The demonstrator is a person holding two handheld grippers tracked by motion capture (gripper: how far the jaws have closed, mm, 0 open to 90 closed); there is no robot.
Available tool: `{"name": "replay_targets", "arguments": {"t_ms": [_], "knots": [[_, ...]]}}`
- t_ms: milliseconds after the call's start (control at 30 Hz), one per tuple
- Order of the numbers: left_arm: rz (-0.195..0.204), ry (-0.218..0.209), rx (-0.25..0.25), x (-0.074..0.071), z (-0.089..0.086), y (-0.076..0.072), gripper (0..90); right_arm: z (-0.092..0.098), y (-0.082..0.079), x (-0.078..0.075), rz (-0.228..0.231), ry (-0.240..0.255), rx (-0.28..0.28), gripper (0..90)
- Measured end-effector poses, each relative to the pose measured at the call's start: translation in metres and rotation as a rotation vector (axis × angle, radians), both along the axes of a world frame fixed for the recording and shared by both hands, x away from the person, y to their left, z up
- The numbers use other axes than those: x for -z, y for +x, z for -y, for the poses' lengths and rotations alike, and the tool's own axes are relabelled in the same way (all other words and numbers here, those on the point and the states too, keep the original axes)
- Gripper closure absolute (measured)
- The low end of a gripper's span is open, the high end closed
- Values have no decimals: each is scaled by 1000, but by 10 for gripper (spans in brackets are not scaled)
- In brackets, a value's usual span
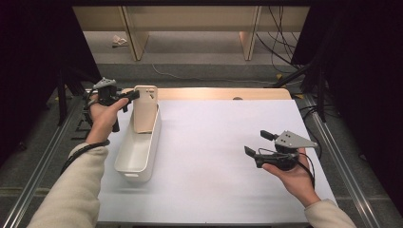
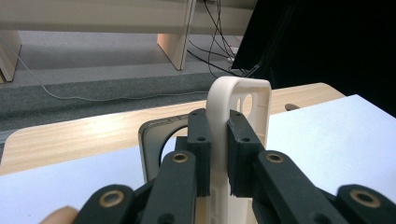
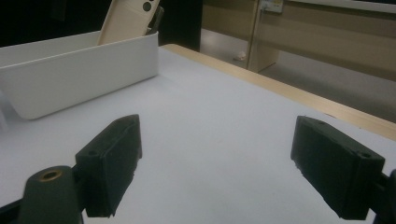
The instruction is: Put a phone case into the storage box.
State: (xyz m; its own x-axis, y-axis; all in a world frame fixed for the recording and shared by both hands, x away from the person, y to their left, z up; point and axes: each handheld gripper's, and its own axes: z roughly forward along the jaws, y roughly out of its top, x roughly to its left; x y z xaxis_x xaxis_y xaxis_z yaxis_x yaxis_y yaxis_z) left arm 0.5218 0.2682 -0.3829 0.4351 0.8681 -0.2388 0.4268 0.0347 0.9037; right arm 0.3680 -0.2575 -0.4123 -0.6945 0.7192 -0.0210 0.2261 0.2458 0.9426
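A cream phone case (image 1: 145, 109) stands upright at the far end of a long white bin (image 1: 138, 156) on the left of the table. My left gripper (image 1: 134, 95) is shut on the case's edge near its top. In the left gripper view both black pads pinch the case (image 2: 238, 93) over the bin's rim (image 2: 148, 149). My right gripper (image 1: 257, 142) hovers open above the white mat at the right, nothing between its fingers. From the right gripper view (image 3: 215, 163) the bin (image 3: 79, 70) and the case (image 3: 128, 18) lie far off to the left.
A white mat (image 1: 214, 156) covers the wooden table (image 1: 223, 93). Metal rails (image 1: 342, 161) run along both sides. Beyond the far edge are wooden shelf legs (image 1: 249, 42) and floor cables (image 1: 280, 47). Dark curtains flank the table.
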Motion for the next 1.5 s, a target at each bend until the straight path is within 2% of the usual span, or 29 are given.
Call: {"name": "replay_targets", "arguments": {"t_ms": [733,1067,1167,1300,1433,1500], "knots": [[-46,-6,-38,21,-5,3,809,0,0,0,0,-1,-1,176],[-52,56,-63,20,0,4,792,0,0,0,-1,0,-4,175],[-58,93,-74,20,2,5,776,0,0,0,0,0,-5,175],[-61,131,-111,21,3,5,742,0,0,0,-1,1,-5,175],[-53,185,-119,20,5,4,665,0,0,0,0,1,-6,175],[-46,188,-131,18,5,3,640,0,0,0,-3,1,-7,175]]}}
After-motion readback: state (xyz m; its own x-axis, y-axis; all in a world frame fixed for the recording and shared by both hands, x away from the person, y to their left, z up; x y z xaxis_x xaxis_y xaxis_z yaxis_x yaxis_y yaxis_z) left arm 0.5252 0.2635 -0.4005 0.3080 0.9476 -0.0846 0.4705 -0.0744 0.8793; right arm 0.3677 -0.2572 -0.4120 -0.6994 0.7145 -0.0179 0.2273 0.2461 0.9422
